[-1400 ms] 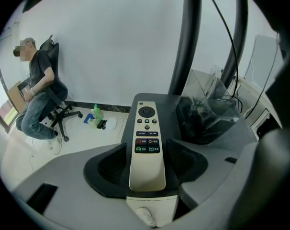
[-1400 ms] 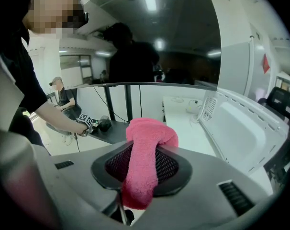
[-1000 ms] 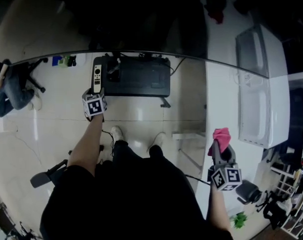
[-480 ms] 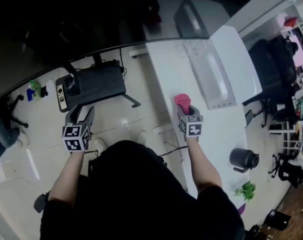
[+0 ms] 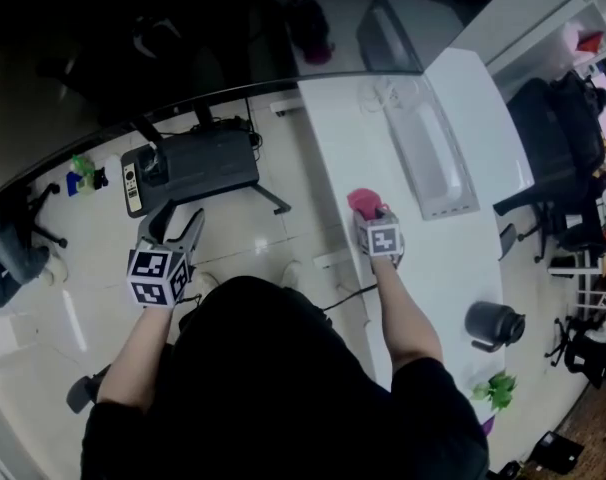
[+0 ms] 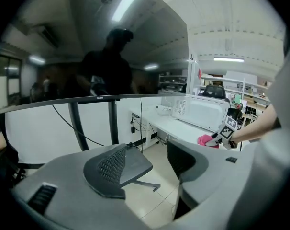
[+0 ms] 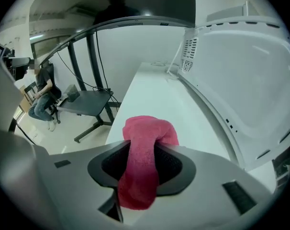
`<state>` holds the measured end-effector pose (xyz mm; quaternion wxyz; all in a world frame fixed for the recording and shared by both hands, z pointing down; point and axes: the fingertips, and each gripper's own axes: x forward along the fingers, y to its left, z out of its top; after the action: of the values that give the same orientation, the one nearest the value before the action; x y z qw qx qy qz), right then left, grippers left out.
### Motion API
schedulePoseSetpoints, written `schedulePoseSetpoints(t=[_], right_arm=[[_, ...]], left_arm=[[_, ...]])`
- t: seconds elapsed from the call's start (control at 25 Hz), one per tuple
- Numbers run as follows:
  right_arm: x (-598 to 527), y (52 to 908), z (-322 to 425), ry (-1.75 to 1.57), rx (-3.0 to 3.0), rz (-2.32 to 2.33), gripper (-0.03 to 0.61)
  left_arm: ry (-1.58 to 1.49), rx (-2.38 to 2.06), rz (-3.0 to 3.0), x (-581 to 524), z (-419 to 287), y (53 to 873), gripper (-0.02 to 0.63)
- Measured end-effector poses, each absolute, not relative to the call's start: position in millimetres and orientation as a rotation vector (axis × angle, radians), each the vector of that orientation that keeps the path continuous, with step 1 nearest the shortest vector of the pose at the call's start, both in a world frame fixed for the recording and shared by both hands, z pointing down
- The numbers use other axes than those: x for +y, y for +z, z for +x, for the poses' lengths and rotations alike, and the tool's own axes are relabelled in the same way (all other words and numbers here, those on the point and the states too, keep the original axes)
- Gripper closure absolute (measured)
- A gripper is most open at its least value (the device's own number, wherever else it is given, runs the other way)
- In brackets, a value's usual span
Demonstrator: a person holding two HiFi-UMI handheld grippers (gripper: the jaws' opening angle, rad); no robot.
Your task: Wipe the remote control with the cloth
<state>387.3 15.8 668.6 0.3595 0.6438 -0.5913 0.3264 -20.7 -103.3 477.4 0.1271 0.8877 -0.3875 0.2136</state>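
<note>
The remote control (image 5: 133,182), pale and slim, lies at the left end of a small black table (image 5: 208,160) on the floor side. My left gripper (image 5: 171,236) hovers short of it, open and empty; its jaws stand wide apart in the left gripper view (image 6: 152,169). A pink cloth (image 5: 363,202) sits in my right gripper (image 5: 375,218) over the white table (image 5: 433,263). In the right gripper view the cloth (image 7: 144,147) runs between the jaws of that gripper (image 7: 141,145); its front end rests on the tabletop. The jaws are opening, their tips still against the cloth.
A white box-shaped appliance (image 5: 430,158) stands on the white table just right of the cloth (image 7: 240,71). A black pot (image 5: 495,322) and a small plant (image 5: 494,388) are nearer me. A curved monitor edge (image 5: 183,103) crosses the far side. A seated person (image 5: 8,253) is at far left.
My left gripper drew back from the remote on the black table. The right gripper carried the cloth forward over the white table. My head turned right.
</note>
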Motion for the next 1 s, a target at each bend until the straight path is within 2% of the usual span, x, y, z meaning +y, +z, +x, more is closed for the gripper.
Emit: schedulePoseSetpoints(t=[0.12, 0.28, 0.48, 0.64, 0.84, 1.0], right_arm=[[25.8, 657.3, 400.2, 0.848, -1.500, 1.704, 0.382], [12.4, 586.8, 396.5, 0.646, -1.620, 1.863, 0.382], [-45.9, 458.5, 284.0, 0.293, -1.988, 1.839, 0.382], [-70.6, 397.3, 188.2, 0.159, -2.275, 1.681, 0.383], [-80.4, 364.8, 109.8, 0.077, -2.469, 1.513, 0.488], [-79.9, 356.4, 86.1, 0.064, -2.520, 1.474, 0.541]], left_arm=[[0.605, -1.141, 2.584, -103.7, -19.1, 473.5, 0.336], [0.548, -1.113, 2.613, -108.8, -6.1, 458.5, 0.336], [0.483, -1.085, 2.706, -113.9, 2.1, 424.3, 0.336], [0.435, -1.075, 2.797, -113.1, 10.9, 397.2, 0.351], [0.389, -1.082, 2.879, -110.3, 13.8, 372.6, 0.399], [0.355, -1.098, 2.932, -105.8, 14.6, 360.2, 0.503]])
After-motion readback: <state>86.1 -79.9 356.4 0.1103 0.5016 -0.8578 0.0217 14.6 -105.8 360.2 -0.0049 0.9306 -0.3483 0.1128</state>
